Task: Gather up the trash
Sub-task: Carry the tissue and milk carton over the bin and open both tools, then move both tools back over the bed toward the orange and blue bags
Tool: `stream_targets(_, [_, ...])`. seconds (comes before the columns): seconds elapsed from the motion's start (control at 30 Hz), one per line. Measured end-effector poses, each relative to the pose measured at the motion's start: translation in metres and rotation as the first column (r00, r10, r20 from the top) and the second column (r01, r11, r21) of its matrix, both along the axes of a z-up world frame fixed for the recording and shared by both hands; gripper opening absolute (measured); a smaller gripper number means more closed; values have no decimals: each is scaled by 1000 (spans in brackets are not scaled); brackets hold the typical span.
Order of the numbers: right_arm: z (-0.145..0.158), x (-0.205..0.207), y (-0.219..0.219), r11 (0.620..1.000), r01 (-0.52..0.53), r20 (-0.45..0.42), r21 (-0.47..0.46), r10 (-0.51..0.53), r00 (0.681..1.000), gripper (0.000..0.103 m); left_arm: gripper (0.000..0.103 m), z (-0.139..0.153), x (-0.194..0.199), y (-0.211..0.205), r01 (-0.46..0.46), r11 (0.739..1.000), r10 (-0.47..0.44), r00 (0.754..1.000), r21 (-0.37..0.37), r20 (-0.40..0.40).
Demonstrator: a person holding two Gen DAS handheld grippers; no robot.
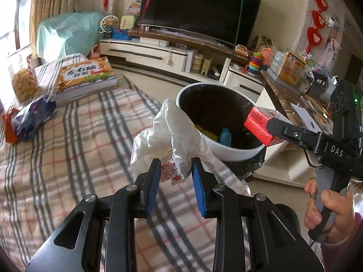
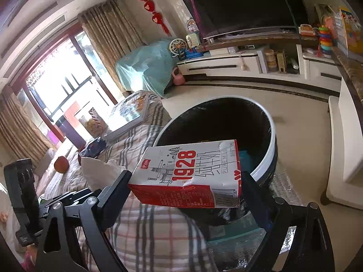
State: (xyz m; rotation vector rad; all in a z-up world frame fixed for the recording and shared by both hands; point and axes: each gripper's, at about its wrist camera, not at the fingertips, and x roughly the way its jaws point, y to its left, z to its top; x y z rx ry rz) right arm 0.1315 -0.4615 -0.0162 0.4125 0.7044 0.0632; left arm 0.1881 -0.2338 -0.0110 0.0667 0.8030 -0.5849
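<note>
Orange book (image 1: 85,77) on plaid blanket (image 1: 79,140) — dark television (image 1: 199,9) behind

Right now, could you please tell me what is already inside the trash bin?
Inside the trash bin, the left wrist view shows a small blue bottle and something yellow and ridged against the near wall. The dark liner and the milk carton hide the rest of the bottom.

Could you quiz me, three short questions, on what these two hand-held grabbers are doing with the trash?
1. True or false: the left gripper is empty.
2. What does the right gripper hold: A milk carton, B book, C bottle?
3. Fill in: both items are near the rim of the ____.

Key: 1 false, it pinches crumpled white paper. 2 A. 3 trash bin, which already holds a blue bottle.
</note>
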Motion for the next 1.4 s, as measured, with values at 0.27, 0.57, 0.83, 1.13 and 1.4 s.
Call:
stream_targets(0.27, [-2, 17, -17, 1000, -10, -15, -7, 10, 1000, 94, 27, 5, 17, -27, 45, 999, -45, 999, 6, -1])
stream_targets(0.57, [-5, 33, -35, 1000, -13, -39, -4, 13, 999, 94, 27, 5, 34, -58, 90, 996, -90, 996, 30, -3])
stream_targets(0.83, [-7, 44, -41, 1000, -17, -55, 1, 17, 998, 94, 28, -2, 45, -78, 115, 992, -114, 993, 53, -21])
stream_targets(1.13, [-8, 50, -44, 1000, -24, -58, -3, 24, 998, 94, 32, -3, 51, -84, 119, 991, -118, 993, 62, -21])
stream_targets(1.4, [-8, 56, -47, 1000, -6, -62, -1, 6, 998, 95, 59, -2, 51, -83, 115, 992, -114, 993, 57, -13])
